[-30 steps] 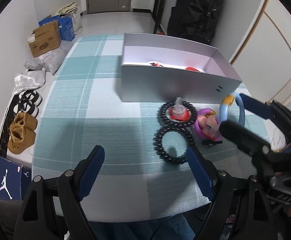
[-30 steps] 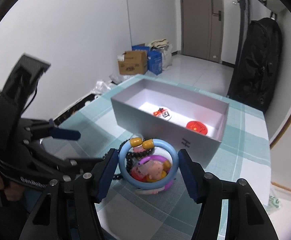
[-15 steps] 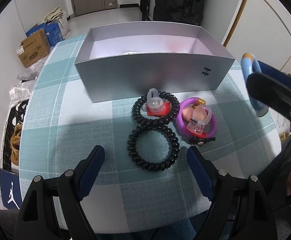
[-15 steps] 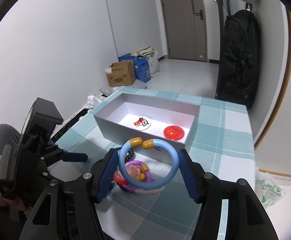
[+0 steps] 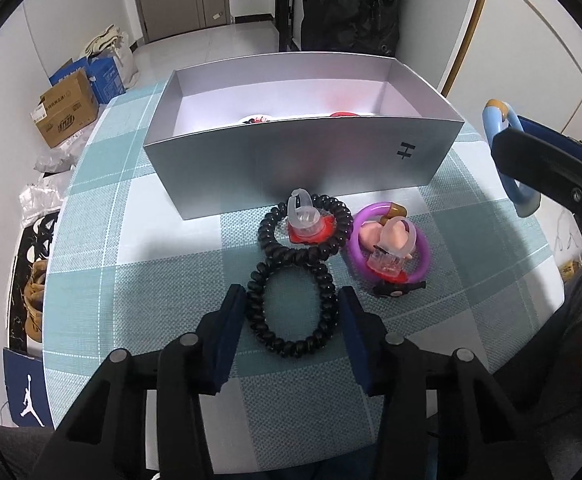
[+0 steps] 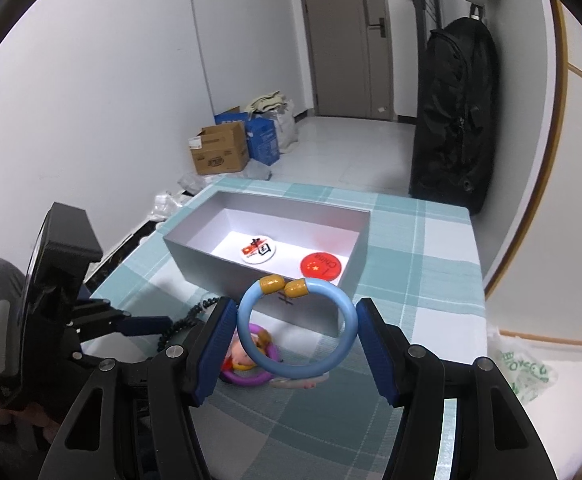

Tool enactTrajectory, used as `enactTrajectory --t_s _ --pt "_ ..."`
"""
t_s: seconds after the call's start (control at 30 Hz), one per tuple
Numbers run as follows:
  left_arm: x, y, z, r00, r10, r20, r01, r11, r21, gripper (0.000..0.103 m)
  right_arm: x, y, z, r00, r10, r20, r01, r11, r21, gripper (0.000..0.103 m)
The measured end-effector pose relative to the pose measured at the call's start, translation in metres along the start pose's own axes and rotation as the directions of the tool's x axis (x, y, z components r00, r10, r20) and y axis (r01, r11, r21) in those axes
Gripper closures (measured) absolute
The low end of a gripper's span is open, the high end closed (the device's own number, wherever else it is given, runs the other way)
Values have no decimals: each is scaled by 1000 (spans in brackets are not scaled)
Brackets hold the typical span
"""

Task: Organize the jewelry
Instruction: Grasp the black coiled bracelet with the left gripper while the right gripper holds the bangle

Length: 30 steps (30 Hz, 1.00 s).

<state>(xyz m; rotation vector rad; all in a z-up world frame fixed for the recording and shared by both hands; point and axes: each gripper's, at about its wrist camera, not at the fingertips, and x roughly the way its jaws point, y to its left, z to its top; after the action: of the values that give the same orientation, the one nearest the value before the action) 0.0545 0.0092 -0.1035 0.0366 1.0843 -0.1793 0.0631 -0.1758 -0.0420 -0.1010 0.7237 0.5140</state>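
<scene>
Two black coil hair ties lie linked on the checked cloth. My left gripper (image 5: 291, 304) points down over the near coil tie (image 5: 291, 350); its jaws are closing and the blue pads squeeze the ring's sides into an oval. The far coil tie (image 5: 343, 216) surrounds a clear ring on a red base (image 5: 307, 220). Beside them a purple bangle (image 5: 425, 256) holds pink and clear charms. My right gripper (image 6: 295, 308) is shut on a light blue bangle (image 6: 295, 374) with gold ends, held above the table in front of the grey box (image 6: 195, 256).
The open grey box (image 5: 291, 160) holds a white badge (image 6: 258, 250) and a red badge (image 6: 322, 266). Cardboard boxes (image 6: 219, 154) and a black bag (image 6: 455, 112) stand on the floor beyond the table. A green-printed plastic bag (image 6: 527, 372) lies right of the table edge.
The left gripper came in over the near coil tie and its jaws narrowed onto it, squeezing the ring. The right gripper rose a little with the blue bangle still held.
</scene>
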Motion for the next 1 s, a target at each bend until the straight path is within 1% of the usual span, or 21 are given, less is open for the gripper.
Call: enactTrajectory --t_s 0.07,0.23,0.53,0.6,0.73,0.87,1.0 --pt "0 3 1 1000 -15 -4 15 1000 -17 65 -1 0 1 1000 -13 4 13 1000 -4 42" --pt "-1 6 2 999 -42 -17 41 998 -45 66 -4 4 4 999 -54 7 54 998 -26 42" --pt "-9 20 7 997 -74 5 74 993 -90 67 0 1 5 999 -42 -10 42 999 -1 42" --pt "-13 21 6 996 -88 14 89 991 -101 67 1 2 6 999 -41 -13 41 999 -4 42" --pt "-20 25 9 990 -139 21 140 982 -127 67 5 9 5 999 -35 -24 34 999 -23 42" --pt "-30 30 11 984 -173 47 178 972 -154 67 9 14 6 999 -30 -33 29 999 -33 42" --pt "-43 31 18 977 -188 98 201 968 -151 67 12 19 9 999 -16 -35 15 999 -36 42"
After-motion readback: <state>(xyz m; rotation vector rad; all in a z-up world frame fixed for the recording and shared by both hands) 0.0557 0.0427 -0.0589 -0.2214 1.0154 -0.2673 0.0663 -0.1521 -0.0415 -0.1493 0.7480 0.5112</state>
